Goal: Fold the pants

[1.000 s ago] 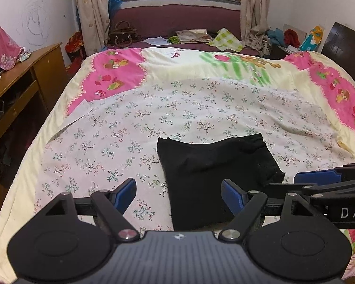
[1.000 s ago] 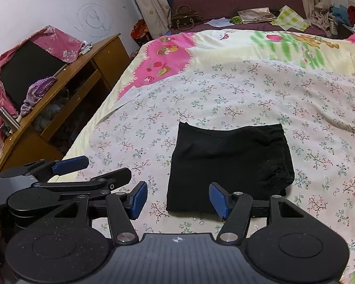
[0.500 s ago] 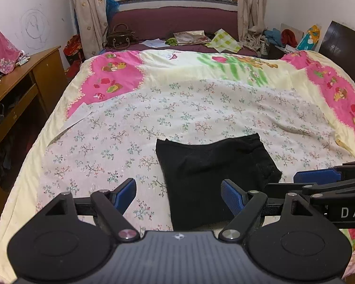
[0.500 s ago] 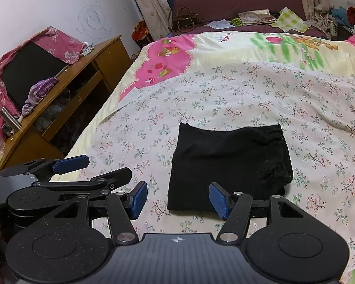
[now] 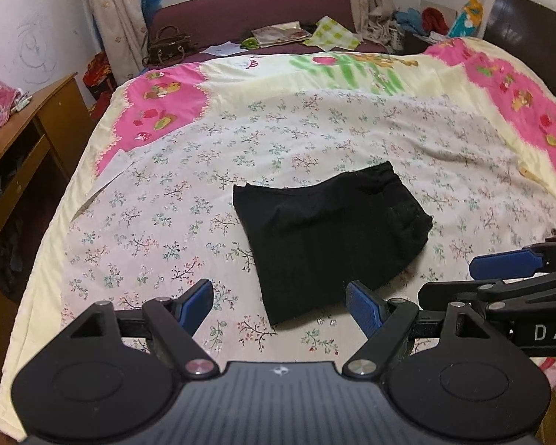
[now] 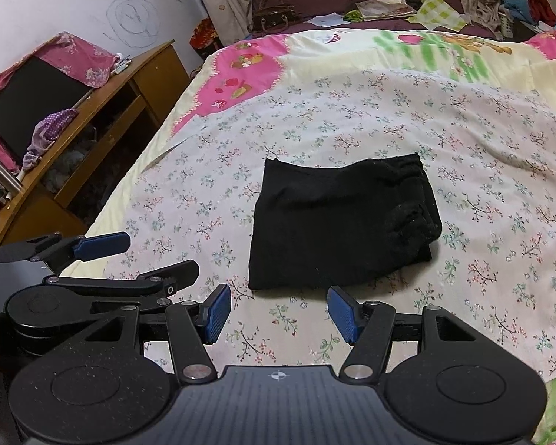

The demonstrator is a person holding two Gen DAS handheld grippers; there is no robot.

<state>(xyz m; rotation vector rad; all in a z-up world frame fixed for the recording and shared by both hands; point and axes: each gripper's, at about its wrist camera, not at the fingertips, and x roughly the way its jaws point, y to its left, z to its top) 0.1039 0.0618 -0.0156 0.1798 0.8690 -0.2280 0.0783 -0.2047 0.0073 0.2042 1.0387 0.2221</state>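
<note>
The black pants (image 5: 326, 233) lie folded into a compact rectangle on the floral bedsheet (image 5: 189, 185); they also show in the right wrist view (image 6: 341, 226). My left gripper (image 5: 280, 309) is open and empty, held above the bed just short of the pants' near edge. My right gripper (image 6: 278, 313) is open and empty, also just short of the near edge. The right gripper's side shows at the right of the left wrist view (image 5: 507, 278). The left gripper's side shows at the left of the right wrist view (image 6: 103, 263).
A wooden desk (image 6: 92, 111) with a cloth-draped monitor stands left of the bed. A maroon bench (image 5: 263, 11) with a handbag, papers and cloths runs under the window. A dark headboard (image 5: 530, 29) is at the right. The pink-and-yellow quilt (image 5: 159, 111) covers the far bed.
Both grippers have drawn back and risen a little from the pants, staying open. The pants have not moved.
</note>
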